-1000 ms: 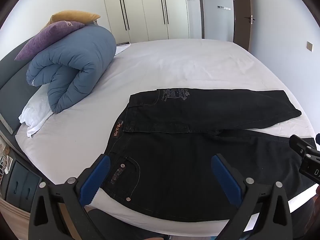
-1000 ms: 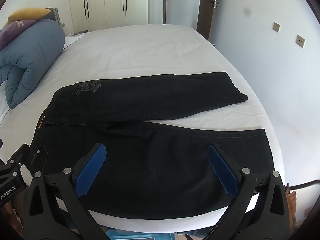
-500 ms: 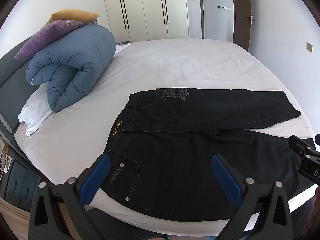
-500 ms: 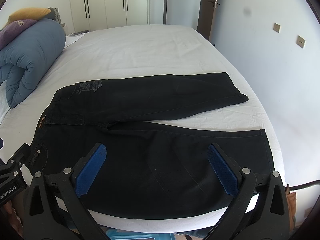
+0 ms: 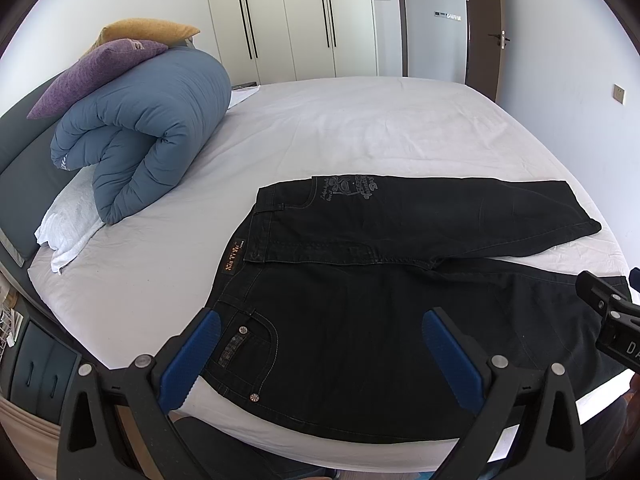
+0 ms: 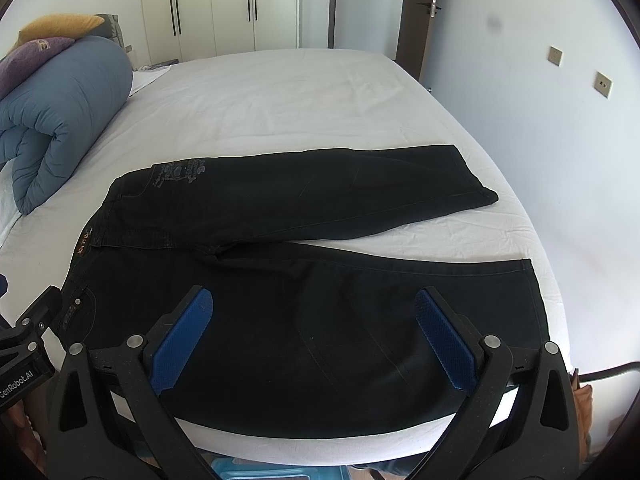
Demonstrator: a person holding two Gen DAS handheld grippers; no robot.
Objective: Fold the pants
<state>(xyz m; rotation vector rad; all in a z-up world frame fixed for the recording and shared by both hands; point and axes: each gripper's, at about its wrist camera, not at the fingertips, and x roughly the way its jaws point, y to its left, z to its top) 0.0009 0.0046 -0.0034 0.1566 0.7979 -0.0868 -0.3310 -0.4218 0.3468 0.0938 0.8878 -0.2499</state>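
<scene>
Black pants (image 5: 380, 280) lie flat on the white bed (image 5: 360, 128), waistband to the left, the two legs spread apart toward the right. They also show in the right wrist view (image 6: 300, 248). My left gripper (image 5: 320, 344) is open and empty, hovering above the near hip and pocket. My right gripper (image 6: 312, 328) is open and empty, hovering above the near leg. Each gripper's body shows at the edge of the other's view.
A rolled blue duvet (image 5: 140, 128) with purple and yellow pillows (image 5: 100, 68) sits at the bed's left end. White wardrobes (image 5: 300, 20) and a door (image 5: 480, 28) stand behind. The bed's near edge (image 6: 320, 440) lies just below the grippers.
Both grippers have drifted very slightly; the pants lie as before. Both grippers stay open.
</scene>
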